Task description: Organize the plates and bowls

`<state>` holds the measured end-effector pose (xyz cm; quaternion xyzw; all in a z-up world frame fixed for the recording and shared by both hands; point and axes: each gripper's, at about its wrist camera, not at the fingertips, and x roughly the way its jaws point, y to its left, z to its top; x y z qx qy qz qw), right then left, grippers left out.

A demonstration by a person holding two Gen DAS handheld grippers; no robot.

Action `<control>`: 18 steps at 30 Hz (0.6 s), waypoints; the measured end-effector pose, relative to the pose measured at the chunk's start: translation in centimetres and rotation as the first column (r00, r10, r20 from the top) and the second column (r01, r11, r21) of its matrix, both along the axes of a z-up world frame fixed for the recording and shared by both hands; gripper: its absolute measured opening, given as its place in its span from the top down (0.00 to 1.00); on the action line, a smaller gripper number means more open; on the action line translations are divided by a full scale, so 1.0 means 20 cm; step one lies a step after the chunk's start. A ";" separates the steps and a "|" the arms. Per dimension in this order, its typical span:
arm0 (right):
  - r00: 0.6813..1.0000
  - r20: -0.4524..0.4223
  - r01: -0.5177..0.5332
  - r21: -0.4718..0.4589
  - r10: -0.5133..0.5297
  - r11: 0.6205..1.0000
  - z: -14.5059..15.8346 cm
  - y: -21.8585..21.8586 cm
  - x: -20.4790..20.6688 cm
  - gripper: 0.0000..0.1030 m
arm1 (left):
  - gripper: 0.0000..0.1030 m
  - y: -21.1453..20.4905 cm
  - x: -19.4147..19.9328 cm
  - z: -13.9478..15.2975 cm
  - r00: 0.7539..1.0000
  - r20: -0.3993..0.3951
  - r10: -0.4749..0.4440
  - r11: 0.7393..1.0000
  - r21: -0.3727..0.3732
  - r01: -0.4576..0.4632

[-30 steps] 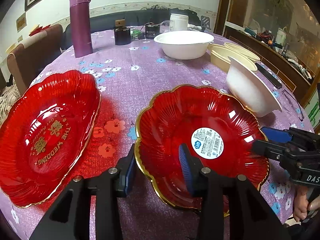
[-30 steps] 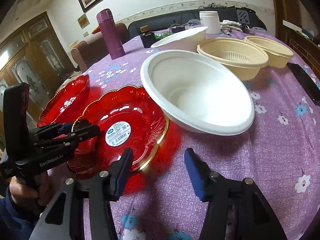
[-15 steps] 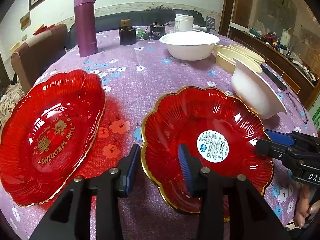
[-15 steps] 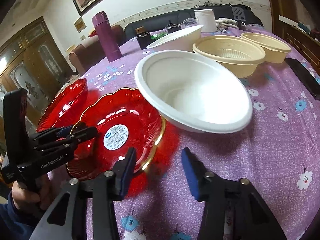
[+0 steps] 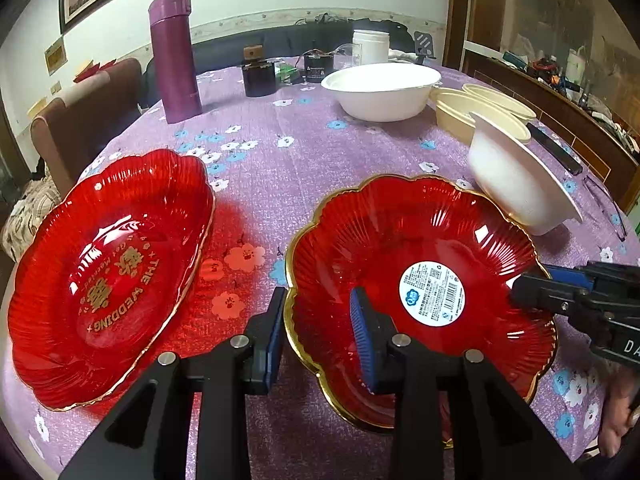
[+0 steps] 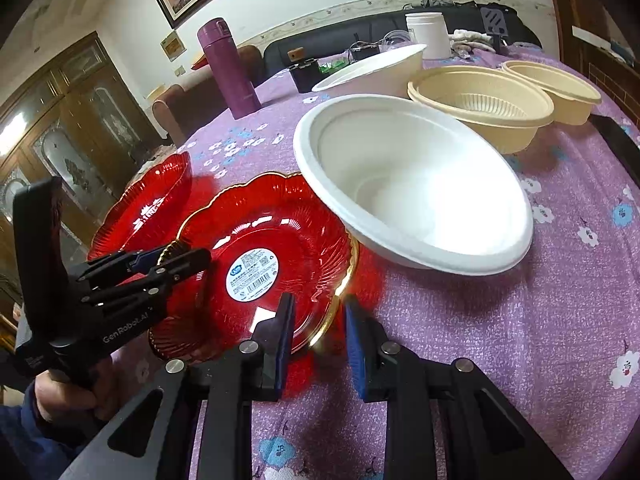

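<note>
A red gold-rimmed plate with a white sticker [image 5: 408, 264] lies on the purple tablecloth; it also shows in the right wrist view [image 6: 272, 256]. My left gripper [image 5: 320, 332] is open, its jaws straddling the plate's near-left rim. My right gripper [image 6: 318, 332] is open, its jaws straddling the plate's opposite rim. A second red plate with gold wedding lettering [image 5: 108, 268] lies to the left. A white bowl [image 6: 412, 184] leans tilted on the sticker plate's far edge. Another white bowl [image 5: 380, 88] and two beige bowls [image 6: 484, 104] stand behind.
A purple flask [image 5: 174, 56], a dark jar [image 5: 259, 74], a white tub [image 5: 370, 46] and small gadgets stand at the table's far side. A black remote [image 5: 554, 148] lies at the right edge. Chairs and a sofa surround the table.
Both grippers have narrowed and closed in on the sticker plate's rim from opposite sides. The plates and bowls have not visibly moved.
</note>
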<state>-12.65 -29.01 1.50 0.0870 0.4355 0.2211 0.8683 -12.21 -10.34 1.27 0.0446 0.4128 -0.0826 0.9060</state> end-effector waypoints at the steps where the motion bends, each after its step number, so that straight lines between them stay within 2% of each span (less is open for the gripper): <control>1: 1.000 -0.003 0.007 0.010 -0.007 1.000 0.00 -0.01 0.00 0.72 | 0.68 0.01 0.00 0.00 1.000 -0.003 0.002 1.000 -0.008 -0.002; 5: 1.000 -0.013 0.027 0.064 -0.027 0.998 0.00 -0.06 -0.01 0.69 | 0.68 0.02 0.00 0.00 1.000 -0.007 0.007 1.000 -0.016 -0.007; 6: 0.999 -0.018 0.043 0.070 -0.042 0.997 0.00 -0.08 -0.01 0.60 | 0.68 0.02 0.00 0.00 1.000 -0.008 0.008 1.000 -0.018 -0.008; 8: 0.996 -0.038 0.087 0.087 -0.084 0.992 -0.01 -0.12 -0.01 0.48 | 0.68 0.02 0.00 0.00 1.000 -0.009 0.009 1.000 -0.023 -0.009; 10: 0.995 -0.051 0.089 0.126 -0.083 0.988 -0.02 -0.15 0.00 0.48 | 0.68 0.02 0.00 0.00 1.000 -0.011 0.010 1.000 -0.027 -0.010; 14: 0.998 -0.038 0.057 0.093 -0.053 0.994 -0.01 -0.09 0.00 0.48 | 0.68 0.01 0.00 0.00 1.000 -0.007 0.008 1.000 -0.014 -0.008; 16: 0.999 -0.018 0.035 0.061 -0.034 0.998 0.00 -0.05 -0.01 0.50 | 0.68 0.01 0.00 0.00 1.000 -0.005 0.006 1.000 -0.006 -0.006; 18: 1.000 -0.014 0.013 0.036 -0.012 0.999 -0.01 -0.02 -0.01 0.73 | 0.68 0.01 0.00 0.00 1.000 -0.004 0.004 1.000 -0.010 -0.004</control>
